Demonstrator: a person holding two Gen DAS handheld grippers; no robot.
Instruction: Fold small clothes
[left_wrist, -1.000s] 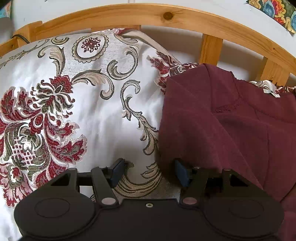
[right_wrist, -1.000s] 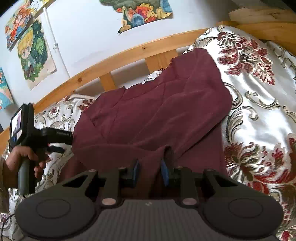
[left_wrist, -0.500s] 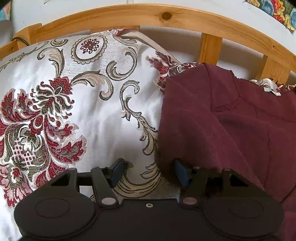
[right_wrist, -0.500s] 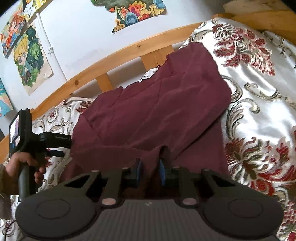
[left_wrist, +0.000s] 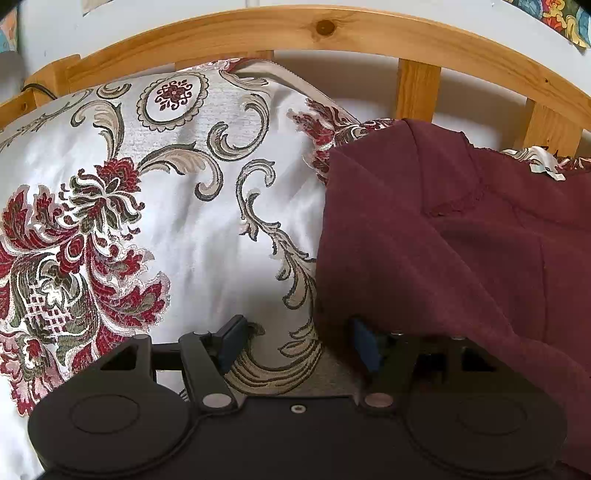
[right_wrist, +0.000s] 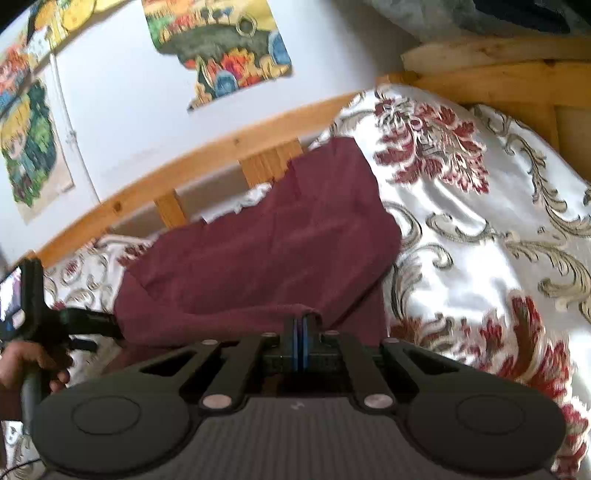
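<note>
A maroon garment lies on a white bedspread with red and gold flowers. My left gripper is open at the garment's left edge; its right finger lies under the cloth, its left finger on the bedspread. In the right wrist view the garment is bunched and lifted at its near edge. My right gripper is shut on that near edge, pads pressed together with cloth between them. The left gripper, held in a hand, shows at the far left there.
A curved wooden bed rail with slats runs behind the bedspread, against a white wall. Colourful pictures hang on the wall. The bedspread spreads to the right of the garment.
My right gripper has closed fully on the garment's near edge and lifted and drawn it, bunching the cloth. My left gripper has stayed in place, open.
</note>
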